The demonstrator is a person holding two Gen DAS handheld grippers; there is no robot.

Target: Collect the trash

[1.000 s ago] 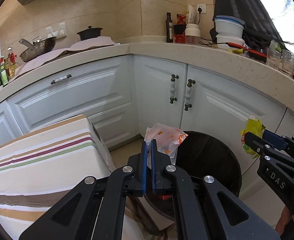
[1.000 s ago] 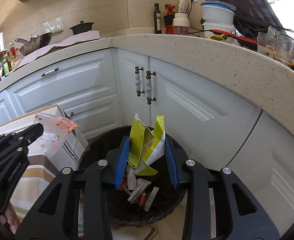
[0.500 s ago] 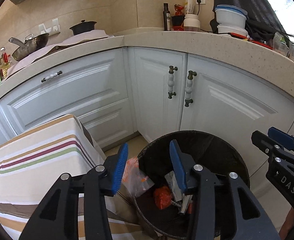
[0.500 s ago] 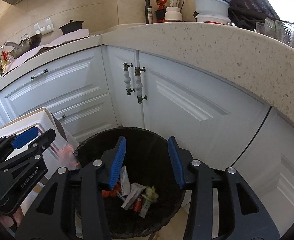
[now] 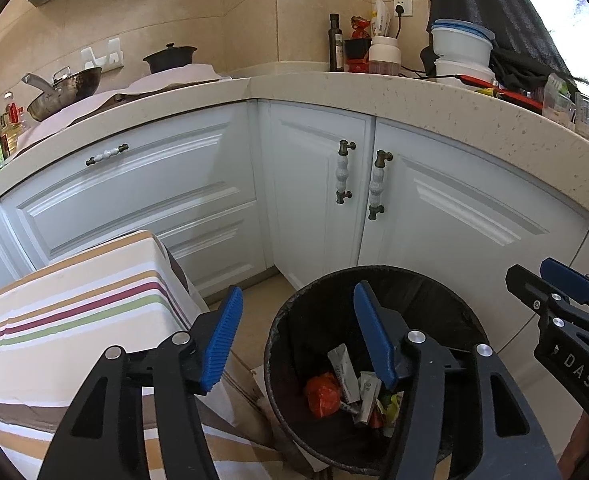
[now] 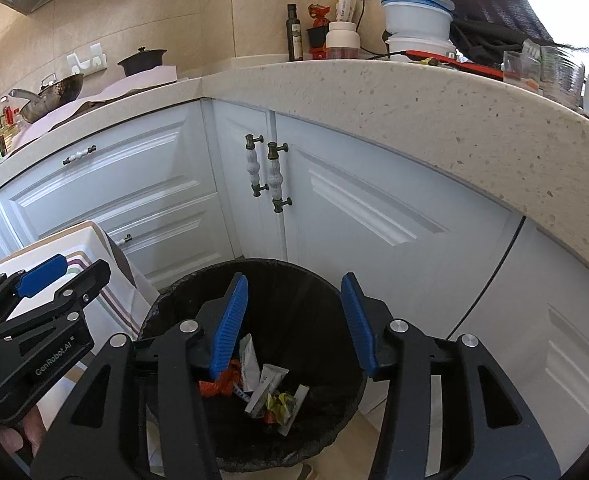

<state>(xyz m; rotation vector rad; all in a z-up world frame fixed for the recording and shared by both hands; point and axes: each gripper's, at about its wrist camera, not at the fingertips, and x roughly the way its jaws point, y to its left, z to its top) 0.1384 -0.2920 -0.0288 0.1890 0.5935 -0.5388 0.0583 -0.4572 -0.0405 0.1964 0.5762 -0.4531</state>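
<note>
Trash drop at the bin: both sets of fingers empty, wrappers inside.

We log the black trash bin (image 5: 374, 280) at lower centre of the left wrist view, on the floor before the white cabinets (image 5: 454, 208); in its bottom lie a red wrapper (image 5: 322, 394), white sachets (image 5: 344, 364) and a yellow-green wrapper (image 6: 280, 402). Our left gripper (image 5: 294, 336) hangs with one finger over the bin's left rim, fingers parted and opening, nothing between them. Our right gripper (image 6: 294, 320) hangs above the bin mouth, fingers likewise opening and bare. We judge this load delivered. Left to do, as far as we see: perhaps the clutter at upper right on the worktop (image 5: 434, 96); the striped cloth (image 5: 74, 312) at lower left shows no litter.
</note>
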